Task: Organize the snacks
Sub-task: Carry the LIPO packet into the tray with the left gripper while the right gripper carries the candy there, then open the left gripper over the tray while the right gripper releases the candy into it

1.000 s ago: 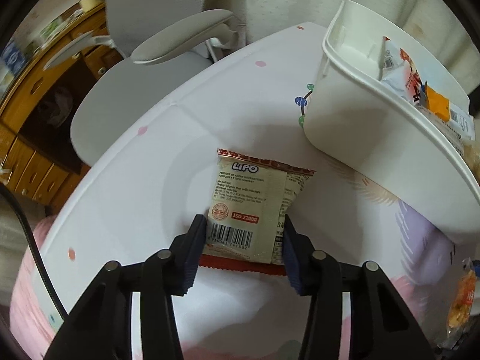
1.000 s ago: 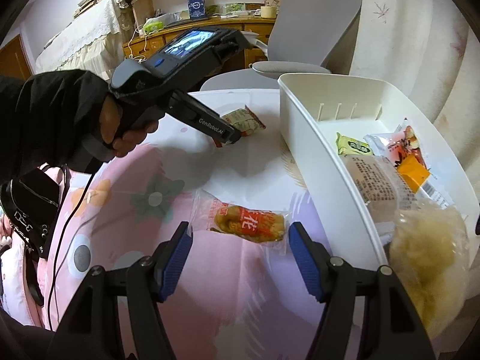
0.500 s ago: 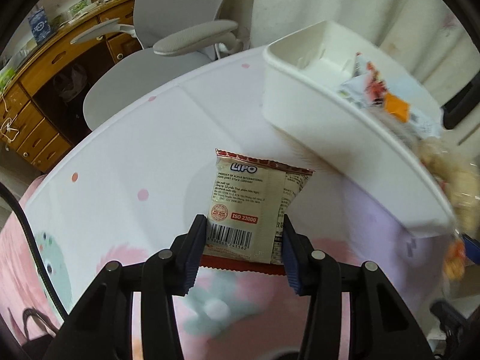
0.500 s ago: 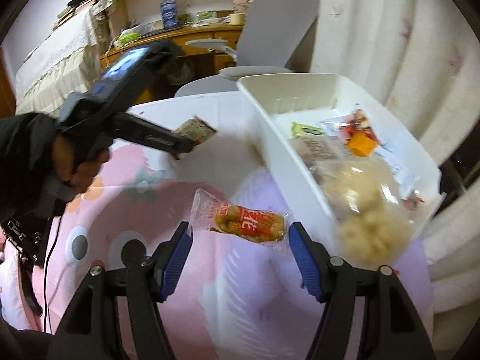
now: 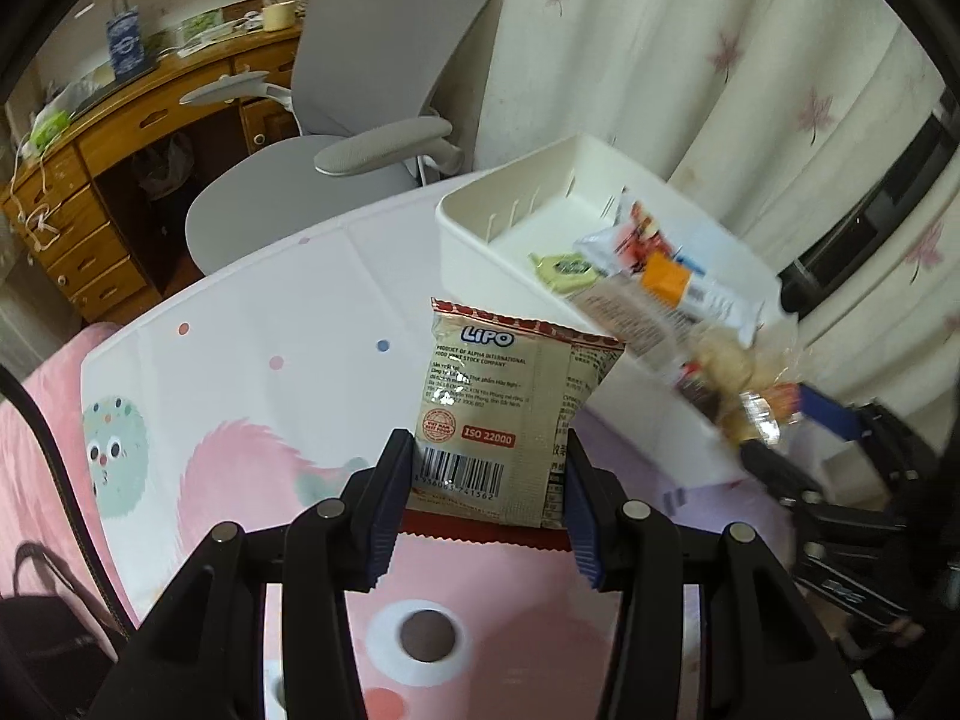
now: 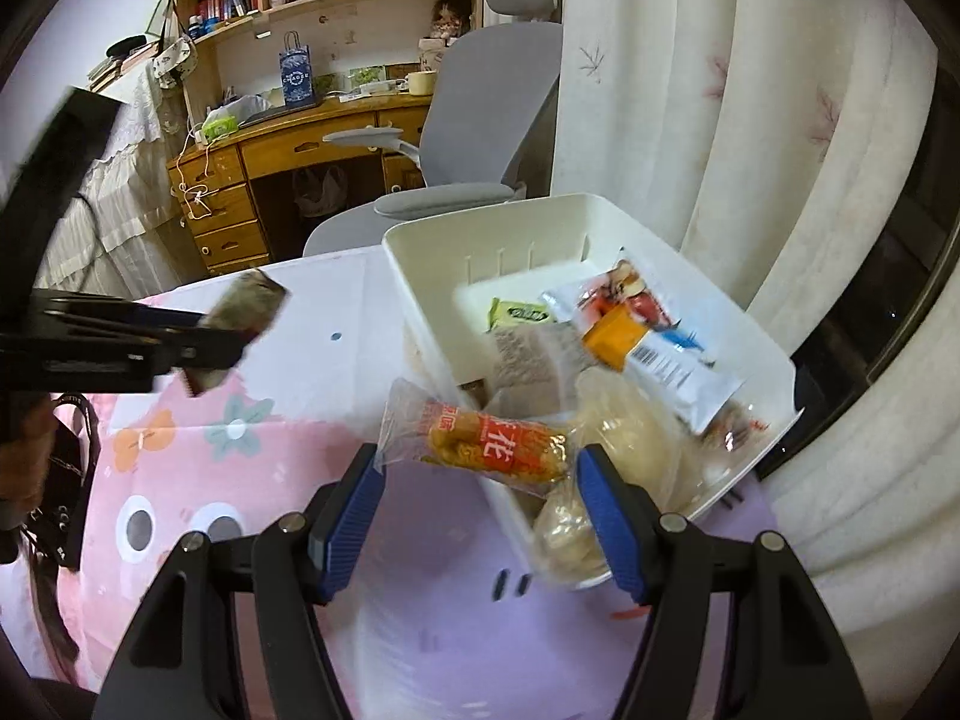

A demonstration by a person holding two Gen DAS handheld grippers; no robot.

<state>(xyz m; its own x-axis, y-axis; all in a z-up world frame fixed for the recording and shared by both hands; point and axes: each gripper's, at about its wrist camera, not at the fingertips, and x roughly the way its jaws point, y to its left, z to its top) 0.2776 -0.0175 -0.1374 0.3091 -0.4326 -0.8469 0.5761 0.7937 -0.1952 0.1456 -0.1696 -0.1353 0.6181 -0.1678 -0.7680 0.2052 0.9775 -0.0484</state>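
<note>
Snacks fill both my tools. Nearest, my left tool (image 5: 489, 495) is clenched on the Lipo pack (image 5: 510, 414) by its lower end, barcode side facing me, with the pack standing up between the pads above the pink-patterned desk (image 5: 240, 360). My right tool (image 6: 480, 504) grips the clear orange-labelled bag (image 6: 480, 438) across its width, and the bag hangs over the near wall of the white bin (image 6: 420, 312).

Just beyond, the bin already holds a pale lumpy bag (image 6: 606, 414) at its near end, then a grey-brown pack, an orange-and-white wrapper (image 6: 636, 336) and a small green packet (image 6: 519, 312); the far end is bare. Farther off stand a grey chair (image 5: 384, 90), a wooden table and a curtain.

As I judge it, the near end of the bin is the risk: it is piled high, so a bag let go there could slide off the heap and back over the wall. Both tools are heading for the same bin, so they could knock together above it. My left grip takes only the pack's bottom edge, so the slick wrapper may slip or swing.
</note>
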